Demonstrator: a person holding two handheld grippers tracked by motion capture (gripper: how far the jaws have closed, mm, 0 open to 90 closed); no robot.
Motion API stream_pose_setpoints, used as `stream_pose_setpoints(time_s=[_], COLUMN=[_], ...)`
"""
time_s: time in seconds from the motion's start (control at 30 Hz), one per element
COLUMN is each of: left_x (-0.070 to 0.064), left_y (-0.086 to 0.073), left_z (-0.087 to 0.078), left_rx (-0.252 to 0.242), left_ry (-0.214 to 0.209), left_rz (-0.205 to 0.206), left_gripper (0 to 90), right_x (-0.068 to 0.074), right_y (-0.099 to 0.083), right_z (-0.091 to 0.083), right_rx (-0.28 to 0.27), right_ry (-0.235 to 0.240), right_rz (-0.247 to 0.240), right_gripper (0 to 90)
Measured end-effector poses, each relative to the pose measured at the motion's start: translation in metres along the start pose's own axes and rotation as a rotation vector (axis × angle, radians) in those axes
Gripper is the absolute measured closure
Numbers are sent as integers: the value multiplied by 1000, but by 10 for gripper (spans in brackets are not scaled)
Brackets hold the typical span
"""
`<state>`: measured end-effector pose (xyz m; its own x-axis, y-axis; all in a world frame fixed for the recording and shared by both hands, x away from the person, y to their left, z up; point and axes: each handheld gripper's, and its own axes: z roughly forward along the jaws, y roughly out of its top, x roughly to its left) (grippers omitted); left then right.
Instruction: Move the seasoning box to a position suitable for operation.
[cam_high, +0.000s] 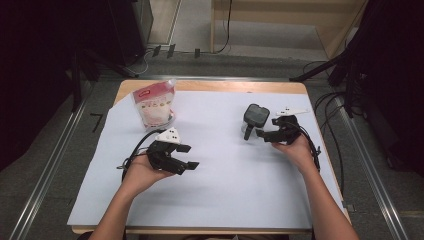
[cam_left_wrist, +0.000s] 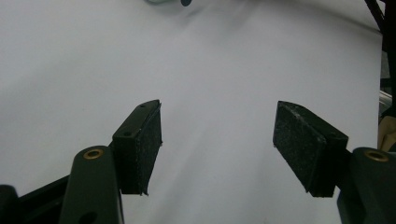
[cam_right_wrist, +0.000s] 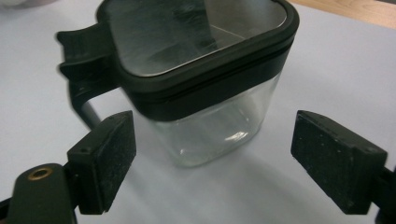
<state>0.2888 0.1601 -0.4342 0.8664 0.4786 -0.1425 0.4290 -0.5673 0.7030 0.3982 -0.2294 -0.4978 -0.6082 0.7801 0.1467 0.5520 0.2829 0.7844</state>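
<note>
right gripper (cam_right_wrist: 212, 158), jaws held wide apart, is aimed at the clear jug (cam_right_wrist: 205, 84) standing just ahead of it at 1 o'clock on the white sheet (cam_high: 225, 170); nothing is gripped. left gripper (cam_left_wrist: 217, 144), jaws likewise spread and empty, is held over bare sheet at 9 o'clock. a red-and-white pouch (cam_high: 154, 104) is stood at 11 o'clock.

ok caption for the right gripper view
Open right gripper lined up on a clear lidded jug standing on the white sheet.
</note>
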Motion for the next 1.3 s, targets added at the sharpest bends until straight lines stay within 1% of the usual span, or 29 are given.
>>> stream_pose_setpoints(time_s=[0.03, 0.07, 0.1, 0.17, 0.2, 0.27, 0.37, 0.4, 0.47, 0.5, 0.57, 0.6, 0.63, 0.67, 0.73, 0.77, 0.83, 0.87, 0.97, 1.0, 1.07, 1.1, 1.13, 1.23, 1.27, 1.3], left_x=[-1, 0, -1, -1, -2, -2, -3, -3, -3, -3, -3, -3, -3, -3, -3, -3, -3, -3, -3, -2, -2, -2, -1, -1, -1, -1], left_y=[0, -1, -2, -2, -3, -4, -5, -6, -6, -7, -7, -8, -8, -8, -9, -9, -9, -9, -9, -9, -9, -9, -9, -10, -10, -11], left_z=[0, 0, 0, -1, -1, -1, -2, -2, -2, -2, -2, -2, -3, -3, -3, -3, -3, -3, -3, -4, -4, -4, -4, -4, -4, -4], left_rx=[2, 6, 2, 6, 3, 4, 4, 2, 7, 12, 9, 9, 13, 13, 7, 5, 3, 2, 3, 10, 6, 4, 0, 1, 0, -2], left_ry=[5, 2, -2, 6, 6, 4, 5, 7, 9, 9, 9, 11, 12, 14, 11, 13, 10, 10, 10, 14, 11, 12, 11, 10, 11, 10], left_rz=[-5, 0, -4, -5, -7, -8, -10, -11, -11, -10, -10, -10, -14, -16, -15, -16, -17, -17, -19, -16, -17, -18, -19, -24, -25, -26], left_gripper=[339, 339, 339, 339, 339, 339, 340, 339, 339, 339, 339, 339, 339, 339, 340, 340, 339, 340, 341, 341, 341, 342, 343, 343, 343, 343], right_x=[-1, -1, 0, 1, 2, 3, 5, 6, 5, 5, 4, 4, 4, 5, 10, 10, 12, 13, 14, 15, 18, 20, 21, 24, 25, 25], right_y=[1, 2, 3, 4, 5, 6, 6, 6, 6, 6, 6, 6, 7, 7, 9, 9, 8, 8, 8, 8, 8, 7, 8, 7, 7, 6], right_z=[2, 4, 7, 12, 15, 21, 30, 32, 37, 39, 43, 44, 45, 46, 47, 47, 47, 48, 50, 50, 49, 48, 48, 47, 46, 45], right_rx=[-10, -19, -18, -13, -15, -21, -29, -28, -26, -26, -43, -48, -55, -62, -71, -71, -78, -89, -95, -98, -91, -102, -102, -104, -105, -106], right_ry=[7, 15, 26, 17, 17, 17, 8, 11, 13, 22, 32, 35, 29, 35, 17, 17, 2, -2, -8, -12, -23, -41, -51, -68, -71, -71], right_rz=[-1, -4, -6, -42, -51, -52, -79, -67, -61, -48, -37, -27, -29, -29, -41, -41, -39, -27, -15, -11, -20, -34, -43, -40, -23, -21], right_gripper=[136, 135, 133, 122, 111, 99, 83, 76, 64, 52, 39, 39, 49, 77, 90, 90, 92, 91, 99, 104, 139, 146, 149, 153, 153, 153])
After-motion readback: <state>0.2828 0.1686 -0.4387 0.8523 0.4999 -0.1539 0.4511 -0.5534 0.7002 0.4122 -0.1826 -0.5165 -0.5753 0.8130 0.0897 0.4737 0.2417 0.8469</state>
